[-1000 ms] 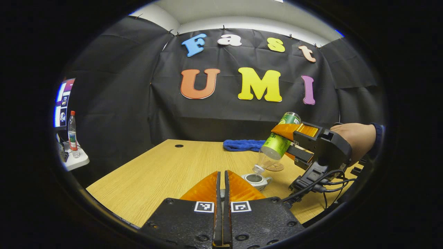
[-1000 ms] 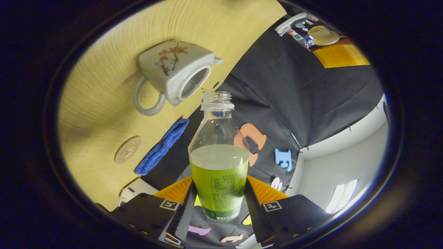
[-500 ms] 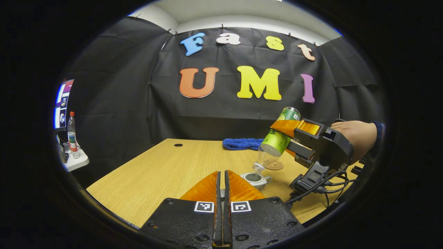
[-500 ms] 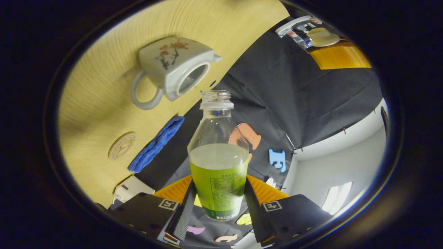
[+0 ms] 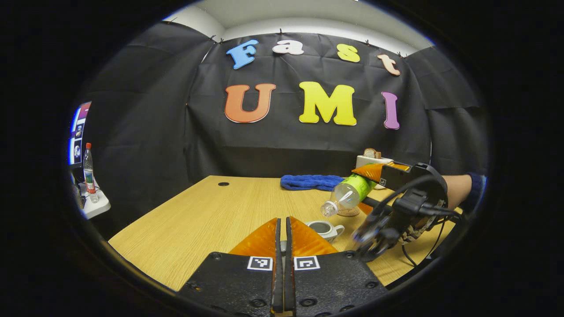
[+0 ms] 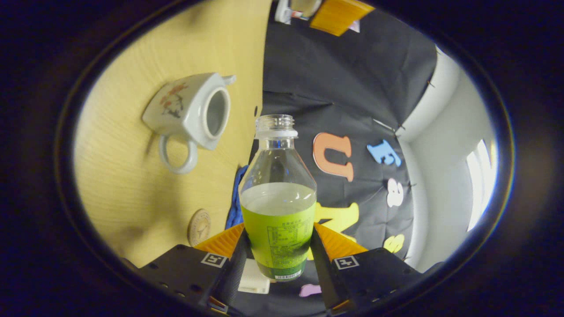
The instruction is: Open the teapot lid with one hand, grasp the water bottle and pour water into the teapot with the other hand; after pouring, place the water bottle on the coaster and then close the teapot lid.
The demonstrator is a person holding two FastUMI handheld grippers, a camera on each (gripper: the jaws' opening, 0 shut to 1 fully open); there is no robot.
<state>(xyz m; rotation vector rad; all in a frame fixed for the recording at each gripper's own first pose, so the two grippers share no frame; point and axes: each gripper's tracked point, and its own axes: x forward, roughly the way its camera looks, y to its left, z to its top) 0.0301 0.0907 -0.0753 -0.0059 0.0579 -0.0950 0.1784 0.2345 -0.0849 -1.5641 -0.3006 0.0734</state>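
Left gripper view, far left: a small white side shelf (image 5: 94, 207) carries a clear bottle with a red cap (image 5: 88, 169), a screen edge behind it. The wood-grain counter (image 5: 207, 215) spans the middle, with a dark round hole (image 5: 223, 184) near its back edge.

Bottom centre: left gripper (image 5: 283, 229), fingers pressed together; whether anything sits between them cannot be told. Just beyond its tips stands the white teapot (image 5: 325, 230), lid off, opening upward.

Behind it, a blue cloth (image 5: 308, 181) lies along the counter's back edge. The round coaster (image 5: 349, 212) lies flat on the counter, right of the teapot, under the bottle.

Right: the water bottle (image 5: 348, 193), green label, tilted with its uncapped neck down-left, mouth above and right of the teapot, apart from it. The right gripper (image 5: 374, 187) clamps it around the labelled part; a hand (image 5: 454, 189) with dark cuff holds the gripper, cables blurred beneath. A white box (image 5: 372, 160) stands behind.

Right gripper view: both fingers press the bottle's labelled lower body; liquid level near the label's top. The teapot's open mouth, handle and flower motif show to the left.
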